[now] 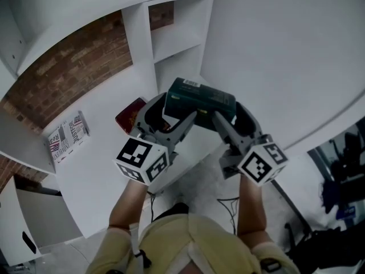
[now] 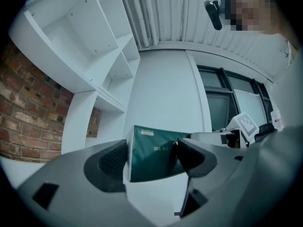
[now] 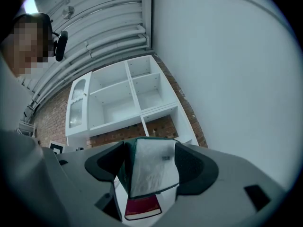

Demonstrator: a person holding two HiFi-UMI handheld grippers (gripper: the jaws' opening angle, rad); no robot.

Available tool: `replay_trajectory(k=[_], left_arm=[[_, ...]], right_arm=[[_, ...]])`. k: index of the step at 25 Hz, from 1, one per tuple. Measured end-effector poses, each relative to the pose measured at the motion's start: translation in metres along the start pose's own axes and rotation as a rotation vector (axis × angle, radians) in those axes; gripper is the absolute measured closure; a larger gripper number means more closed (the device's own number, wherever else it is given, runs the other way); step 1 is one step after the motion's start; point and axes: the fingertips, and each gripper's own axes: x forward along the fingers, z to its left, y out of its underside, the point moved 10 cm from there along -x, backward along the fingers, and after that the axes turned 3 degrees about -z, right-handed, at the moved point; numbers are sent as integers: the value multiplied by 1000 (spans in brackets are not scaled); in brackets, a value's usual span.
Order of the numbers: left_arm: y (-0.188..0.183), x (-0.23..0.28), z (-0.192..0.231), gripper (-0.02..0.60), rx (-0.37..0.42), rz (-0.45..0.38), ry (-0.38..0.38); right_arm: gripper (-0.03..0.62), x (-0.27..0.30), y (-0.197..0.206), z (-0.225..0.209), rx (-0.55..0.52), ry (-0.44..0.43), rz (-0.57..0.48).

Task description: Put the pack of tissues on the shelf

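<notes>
Off shelf (image 1: pixel 138 36) — left gripper (image 2: pixel 152 159), right gripper (image 3: pixel 150 167) clamp tissues (image 1: pixel 199 99).

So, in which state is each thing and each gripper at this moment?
Dark green pack of tissues: lifted, clamped by both grippers.
Left gripper: shut on the pack.
Right gripper: shut on the pack.
Flat dark red book: closed, lying on the white counter.

The dark green plastic pack of tissues (image 2: pixel 151 152) carries pale print, upside down from here, seemingly "100", with letters beside it too small to read. Its small white label (image 2: pixel 147 132) is illegible. The flat flag-patterned packet (image 1: pixel 67 136) shows dark lettering beginning "Roy".
</notes>
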Motion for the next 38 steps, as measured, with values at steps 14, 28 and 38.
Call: replay_trajectory(k=[14,28,38], left_arm=[[8,61,65,239,42,-58,-133],[24,151,100,239,39,-95,-367],[31,167,97,239,131,-95,-524]], right_arm=[[258,103,-6,-61,-17,-136,-8],[258,207,-30,-157,-27,-346,59],[258,243,-26,-184,-52,-514,78]])
